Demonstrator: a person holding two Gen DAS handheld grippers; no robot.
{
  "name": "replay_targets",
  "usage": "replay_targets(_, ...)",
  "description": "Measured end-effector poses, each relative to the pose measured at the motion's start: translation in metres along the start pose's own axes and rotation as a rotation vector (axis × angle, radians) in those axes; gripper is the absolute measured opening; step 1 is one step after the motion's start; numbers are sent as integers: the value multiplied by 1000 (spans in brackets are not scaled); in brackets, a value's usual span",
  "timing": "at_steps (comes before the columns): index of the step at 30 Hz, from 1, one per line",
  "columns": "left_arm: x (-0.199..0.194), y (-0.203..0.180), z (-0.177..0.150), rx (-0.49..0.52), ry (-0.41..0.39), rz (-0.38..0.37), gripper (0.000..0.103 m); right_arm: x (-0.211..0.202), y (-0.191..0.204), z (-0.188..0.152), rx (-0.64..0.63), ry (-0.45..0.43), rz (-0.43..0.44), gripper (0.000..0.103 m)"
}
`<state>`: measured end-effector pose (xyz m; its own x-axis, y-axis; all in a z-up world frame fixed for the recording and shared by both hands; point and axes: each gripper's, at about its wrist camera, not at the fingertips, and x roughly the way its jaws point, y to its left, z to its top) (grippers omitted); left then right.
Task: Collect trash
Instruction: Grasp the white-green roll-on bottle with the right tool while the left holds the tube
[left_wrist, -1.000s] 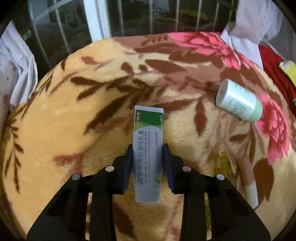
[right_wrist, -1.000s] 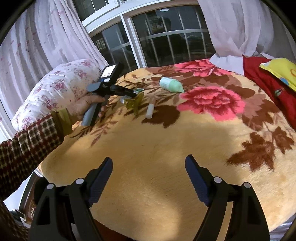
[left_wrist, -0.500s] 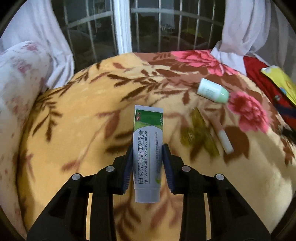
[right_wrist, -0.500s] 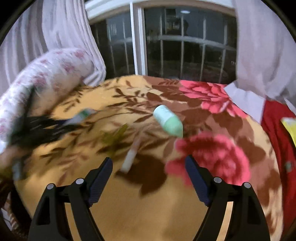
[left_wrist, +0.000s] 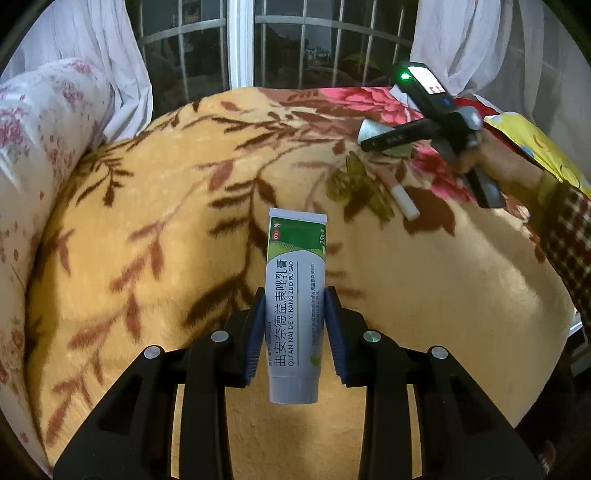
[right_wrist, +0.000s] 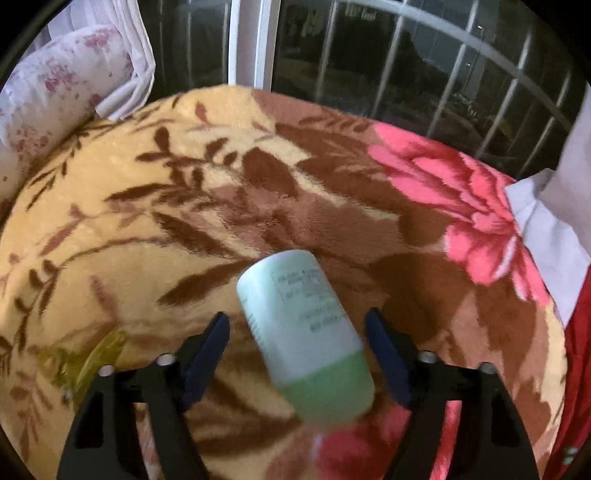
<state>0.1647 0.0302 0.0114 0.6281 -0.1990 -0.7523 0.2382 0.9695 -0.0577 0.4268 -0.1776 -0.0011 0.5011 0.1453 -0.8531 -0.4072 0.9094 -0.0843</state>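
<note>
bed blanket (left_wrist: 155, 229) | bottle (right_wrist: 303, 325) | wrapper (left_wrist: 354, 184) | stick (left_wrist: 400, 197)

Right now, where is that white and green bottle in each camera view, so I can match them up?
Left wrist: the bottle is upper right, mostly hidden behind the right gripper.
Right wrist: bottle lies bottom centre on the blanket, between the right gripper's open fingers, not yet gripped.
Shared landmark: the yellow-green wrapper beside it.
</note>
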Motion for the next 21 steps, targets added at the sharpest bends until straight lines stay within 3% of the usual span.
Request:
replay_targets(6,-5,-5,-7,-4,-7,-25,31,-10,-2,-5,63,-3,-20,57)
replay_targets(21,-62,-31,-42,9,-29,-92,31,-124,19,-59,91,-133,44,51)
